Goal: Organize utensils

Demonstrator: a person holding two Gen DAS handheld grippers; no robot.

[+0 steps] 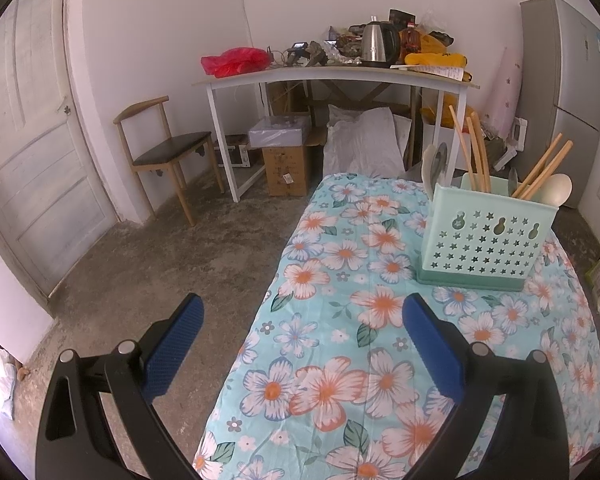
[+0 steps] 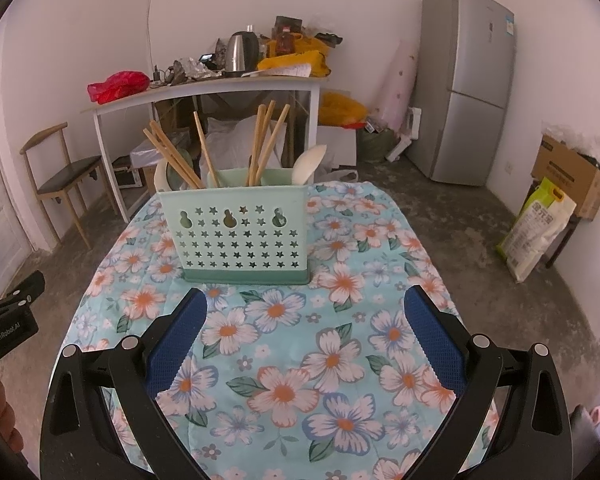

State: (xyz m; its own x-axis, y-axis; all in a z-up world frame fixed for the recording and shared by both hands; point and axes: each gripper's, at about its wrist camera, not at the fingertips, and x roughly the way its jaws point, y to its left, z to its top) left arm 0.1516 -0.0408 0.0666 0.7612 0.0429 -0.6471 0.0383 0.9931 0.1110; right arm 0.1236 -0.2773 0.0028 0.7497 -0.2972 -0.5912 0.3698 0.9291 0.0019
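Note:
A mint green utensil holder (image 2: pixel 240 232) with star holes stands on the floral tablecloth (image 2: pixel 300 360). It holds several wooden chopsticks (image 2: pixel 260 148) and white spoons (image 2: pixel 306 166). In the left wrist view the holder (image 1: pixel 488 240) stands at the right, with chopsticks (image 1: pixel 474 152) and a spoon (image 1: pixel 558 190) in it. My right gripper (image 2: pixel 305 312) is open and empty, just in front of the holder. My left gripper (image 1: pixel 302 320) is open and empty, over the table's left edge, left of the holder.
Behind the table stands a white desk (image 2: pixel 204 92) with a kettle (image 2: pixel 240 52) and clutter. A wooden chair (image 1: pixel 168 152) and a door (image 1: pixel 32 140) are at the left. A grey fridge (image 2: pixel 464 84), a cardboard box (image 2: pixel 568 176) and a rice bag (image 2: pixel 536 228) are at the right.

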